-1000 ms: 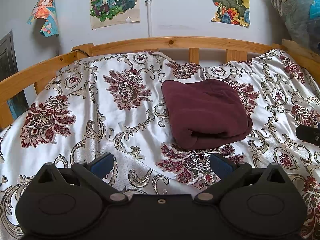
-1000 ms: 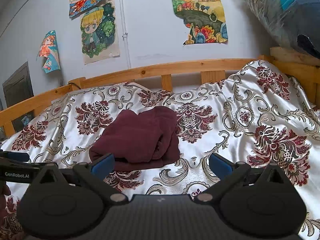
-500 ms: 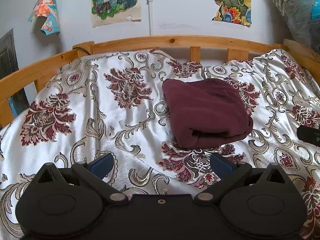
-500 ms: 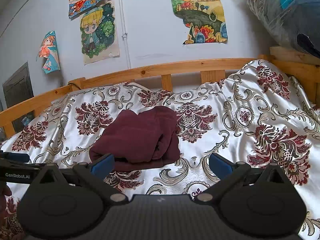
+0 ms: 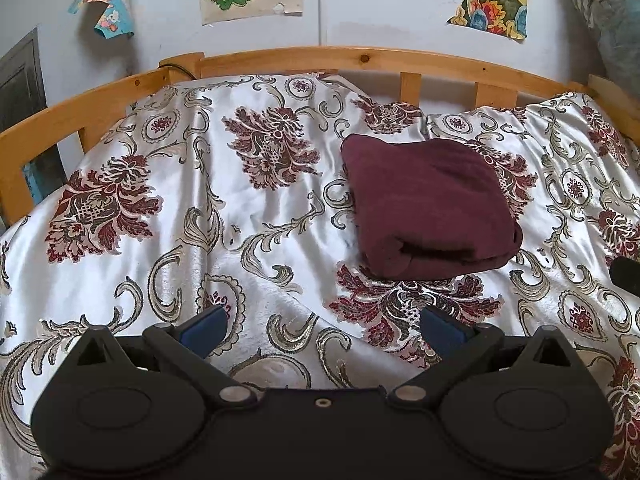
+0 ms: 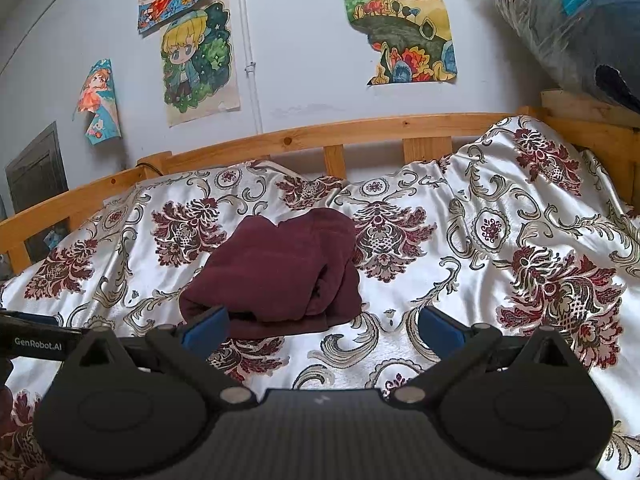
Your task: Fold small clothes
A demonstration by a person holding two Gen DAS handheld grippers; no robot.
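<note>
Bed cover (image 5: 224,240): white satin with maroon floral and grey scroll print, spread over the whole bed, creased in soft ridges.
Bed frame (image 5: 360,58): pale wooden rail with short slats, running along the far edge of the cover from 9 to 3 o'clock in both views.
Posters (image 6: 198,60): cartoon and landscape drawings on the white wall above the rail, some with torn or curling edges.
Wrapped bundle (image 6: 572,20): dark items in clear plastic, at 1 to 2 o'clock in the right wrist view.
Maroon garment (image 5: 428,204): folded into a thick rectangular packet, lying flat on the cover; at 1 o'clock of the left gripper, at 11 o'clock of the right gripper.
Left gripper (image 5: 322,330): held low over the cover, pointing toward the far rail; blue-padded fingers spread wide, nothing between them, clear of the garment.
Right gripper (image 6: 323,330): same level pose; fingers spread wide and empty, its left pad (image 6: 206,328) overlapping the garment's near edge in view, contact cannot be told.
Lettering (image 6: 38,343): "GenRobot.AI", white on the black body at 9 o'clock in the right wrist view.
</note>
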